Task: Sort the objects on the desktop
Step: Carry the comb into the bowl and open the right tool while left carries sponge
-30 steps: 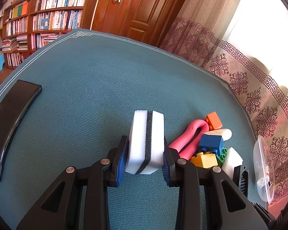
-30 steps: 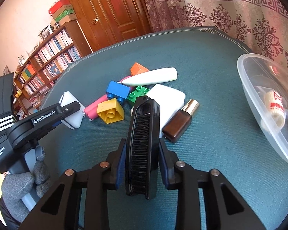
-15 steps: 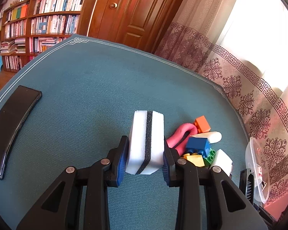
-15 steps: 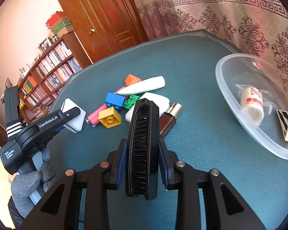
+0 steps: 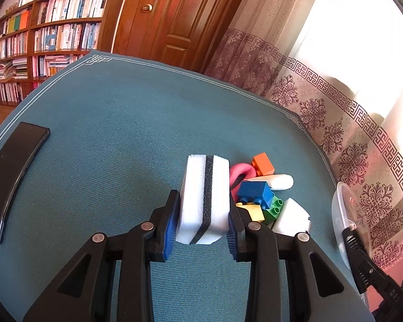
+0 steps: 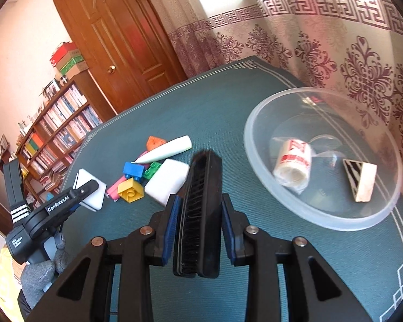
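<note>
My left gripper (image 5: 202,206) is shut on a white sponge with a black middle layer (image 5: 196,187), held just above the teal tablecloth. The right wrist view shows that sponge (image 6: 95,201) at the left, in a gloved hand's gripper. My right gripper (image 6: 200,201) holds a black brush (image 6: 198,228) upright, bristles facing me, lifted over the cloth. Its jaws are closing, pads pressed on the brush's sides. The clear plastic bowl (image 6: 322,217) lies just right of the brush. It holds a white roll with red print (image 6: 292,166) and a striped block (image 6: 361,179).
A pile sits left of the brush: orange brick (image 6: 154,142), white tube (image 6: 166,150), blue brick (image 6: 133,170), green brick (image 6: 153,170), yellow brick (image 6: 130,190), white block (image 6: 166,181), pink piece (image 6: 115,189). A black slab (image 5: 13,174) lies far left. Curtains hang behind the table.
My right gripper carried the brush up and rightward, closer to the bowl, and rolled a little; the brown bottle is now hidden. The left gripper rose slightly with the sponge.
</note>
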Demonstrator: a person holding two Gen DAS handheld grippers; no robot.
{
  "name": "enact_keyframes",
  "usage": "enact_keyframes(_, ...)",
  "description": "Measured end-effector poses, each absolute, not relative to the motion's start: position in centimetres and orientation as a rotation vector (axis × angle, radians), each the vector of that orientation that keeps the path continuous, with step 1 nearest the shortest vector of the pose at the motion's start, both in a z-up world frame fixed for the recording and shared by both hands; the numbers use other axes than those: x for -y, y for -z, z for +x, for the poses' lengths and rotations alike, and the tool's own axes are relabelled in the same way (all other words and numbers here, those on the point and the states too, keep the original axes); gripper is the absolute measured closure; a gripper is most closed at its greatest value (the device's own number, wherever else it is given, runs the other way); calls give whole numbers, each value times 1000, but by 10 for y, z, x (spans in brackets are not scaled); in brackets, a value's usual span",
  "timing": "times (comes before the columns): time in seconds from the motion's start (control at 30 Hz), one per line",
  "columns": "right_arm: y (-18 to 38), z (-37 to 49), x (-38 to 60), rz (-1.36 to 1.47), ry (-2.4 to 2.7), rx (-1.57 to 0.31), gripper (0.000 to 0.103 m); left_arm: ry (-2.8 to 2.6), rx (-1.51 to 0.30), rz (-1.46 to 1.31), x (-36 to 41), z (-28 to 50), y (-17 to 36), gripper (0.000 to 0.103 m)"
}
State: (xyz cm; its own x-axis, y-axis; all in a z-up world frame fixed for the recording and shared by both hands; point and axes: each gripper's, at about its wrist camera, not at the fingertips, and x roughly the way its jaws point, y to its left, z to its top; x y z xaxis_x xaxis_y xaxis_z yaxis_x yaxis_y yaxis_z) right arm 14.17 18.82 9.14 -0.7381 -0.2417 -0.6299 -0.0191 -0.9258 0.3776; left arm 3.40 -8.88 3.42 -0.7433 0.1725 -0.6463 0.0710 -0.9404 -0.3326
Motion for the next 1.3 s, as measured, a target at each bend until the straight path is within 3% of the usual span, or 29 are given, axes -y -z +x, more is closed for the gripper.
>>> enact_keyframes(0.37, -86, 153, -212, 1090, 2769, 543, 72, -2794, 485, -1114, 69, 37, -36, 69)
enact_keyframes(0.43, -74, 156, -211, 1138, 2723, 542, 66, -2789, 478, -1116, 66, 37, -36, 69)
enact_keyframes(1.07, -38, 161, -168, 1289, 2683, 255, 66, -2750, 431, -1118, 49, 41, -37, 69)
enact_keyframes(1.13, -39, 161, -168, 1285, 2684, 253, 71, -2747, 425, -1115, 47, 42, -37, 69)
enact_keyframes(1.3, -46, 163, -178, 1254, 2673, 339, 71, -2739, 407, -1108, 42, 44, -39, 69)
